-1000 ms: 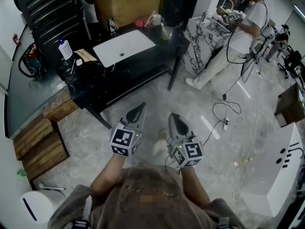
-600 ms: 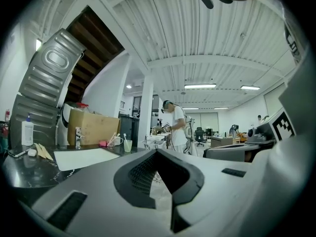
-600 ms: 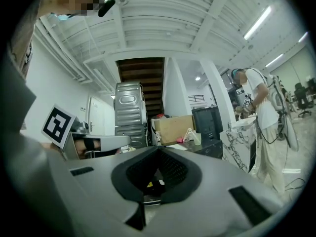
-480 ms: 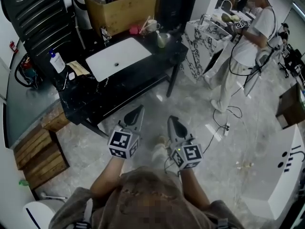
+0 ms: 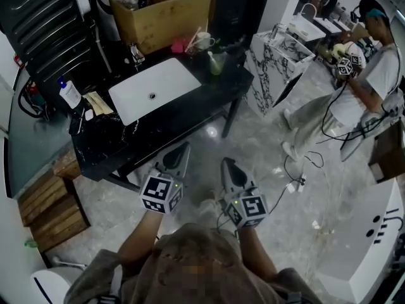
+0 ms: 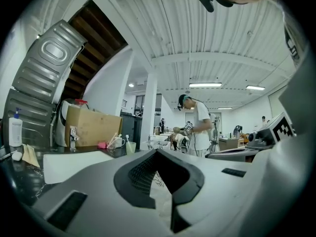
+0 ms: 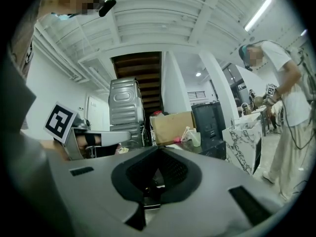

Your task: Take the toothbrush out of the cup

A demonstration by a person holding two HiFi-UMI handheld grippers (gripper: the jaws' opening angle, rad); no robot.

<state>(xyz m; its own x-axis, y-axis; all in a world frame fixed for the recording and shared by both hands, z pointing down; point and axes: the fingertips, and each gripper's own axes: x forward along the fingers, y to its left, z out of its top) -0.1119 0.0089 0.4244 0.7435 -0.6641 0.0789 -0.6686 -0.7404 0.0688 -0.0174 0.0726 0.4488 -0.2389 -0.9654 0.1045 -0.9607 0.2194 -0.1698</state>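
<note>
Nothing of the task is done yet, as I judge it. The toothbrush (image 5: 211, 56) stands in a pale green cup (image 5: 218, 64) on the far right part of the black counter (image 5: 209, 100), behind the white sink (image 5: 152, 87). It is small in the pictures, so I cannot say how it leans.

The person stands on the floor in front of the counter and holds both tools low, close to the body. The left gripper (image 5: 182, 149) has its jaws pressed together and nothing between them. The right gripper (image 5: 228, 164) is closed in the same way and also empty. Both are well apart from the cup. What is left, I think, is all of it: to come to the counter, open one gripper, take the brush and lift it out.

Just beside the cup is a white mug (image 5: 204, 41) with some sticks in it, and a cardboard box (image 5: 164, 5) stands behind. A faucet (image 5: 135, 54) and a pump bottle (image 5: 68, 95) are more to the left. To the right are a marble stand (image 5: 272, 62), another person (image 5: 373, 75) and cables (image 5: 297, 163) on the floor. The way to the counter looks free, but the mug is near enough to be knocked.
</note>
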